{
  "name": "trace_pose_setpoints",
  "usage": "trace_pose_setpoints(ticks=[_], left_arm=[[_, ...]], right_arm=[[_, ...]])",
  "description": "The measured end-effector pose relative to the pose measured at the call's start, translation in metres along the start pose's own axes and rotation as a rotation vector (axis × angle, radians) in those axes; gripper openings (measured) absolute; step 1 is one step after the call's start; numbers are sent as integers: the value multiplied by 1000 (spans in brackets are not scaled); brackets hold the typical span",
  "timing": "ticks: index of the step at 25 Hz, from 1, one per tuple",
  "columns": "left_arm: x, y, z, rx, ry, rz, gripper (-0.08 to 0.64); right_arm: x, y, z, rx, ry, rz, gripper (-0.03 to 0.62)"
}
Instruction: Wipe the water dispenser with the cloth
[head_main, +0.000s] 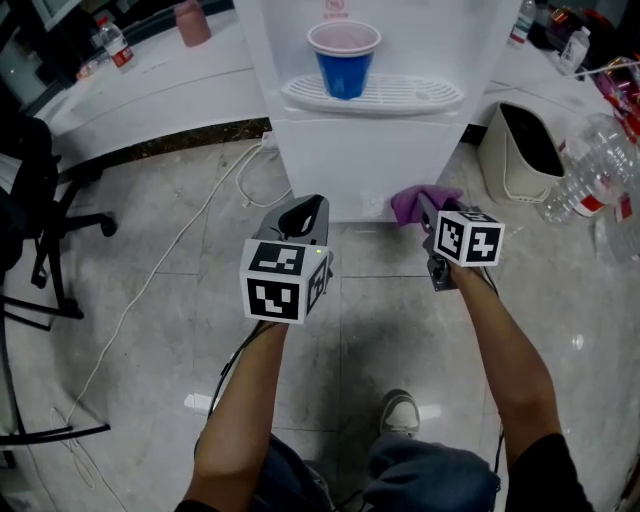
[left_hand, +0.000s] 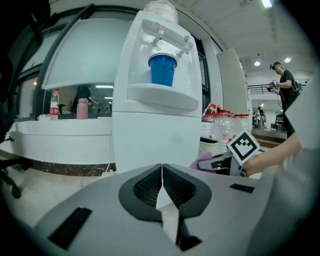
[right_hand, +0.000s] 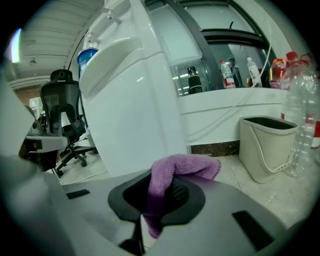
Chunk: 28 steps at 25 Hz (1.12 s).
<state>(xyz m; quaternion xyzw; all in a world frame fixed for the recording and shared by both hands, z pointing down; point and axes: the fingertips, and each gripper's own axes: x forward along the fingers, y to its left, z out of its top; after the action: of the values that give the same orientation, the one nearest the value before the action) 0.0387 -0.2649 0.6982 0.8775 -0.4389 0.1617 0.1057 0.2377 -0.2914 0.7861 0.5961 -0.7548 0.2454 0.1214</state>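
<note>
The white water dispenser stands before me, a blue cup on its drip tray. My right gripper is shut on a purple cloth, held close to the lower right of the dispenser's front panel; I cannot tell whether it touches. In the right gripper view the cloth bulges out between the jaws beside the dispenser. My left gripper is shut with nothing in it, just short of the panel's lower left. The left gripper view shows the dispenser, the cup and the cloth.
A cream bin stands right of the dispenser, with clear plastic bottles beyond it. A white cable runs over the marble floor at the left. A black office chair is at far left. A low white ledge runs behind.
</note>
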Motion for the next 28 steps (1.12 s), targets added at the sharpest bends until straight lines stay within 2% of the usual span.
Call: trace_pose_setpoints(ticks=[4, 7, 12, 20, 28], left_arm=[[-1, -13, 31, 5, -22, -3, 28], [-4, -26, 57, -21, -8, -35, 28], [-30, -53, 109, -19, 28, -66, 28], [-86, -56, 201, -27, 93, -38, 28], [-138, -63, 301, -45, 122, 9, 28]], right_arm=[[-23, 22, 23, -42, 1, 38, 41], [-46, 36, 48, -58, 9, 50, 40], [-94, 56, 97, -50, 25, 63, 40], [-162, 106, 200, -31, 18, 110, 40], [-232, 149, 311, -94, 2, 166, 41]])
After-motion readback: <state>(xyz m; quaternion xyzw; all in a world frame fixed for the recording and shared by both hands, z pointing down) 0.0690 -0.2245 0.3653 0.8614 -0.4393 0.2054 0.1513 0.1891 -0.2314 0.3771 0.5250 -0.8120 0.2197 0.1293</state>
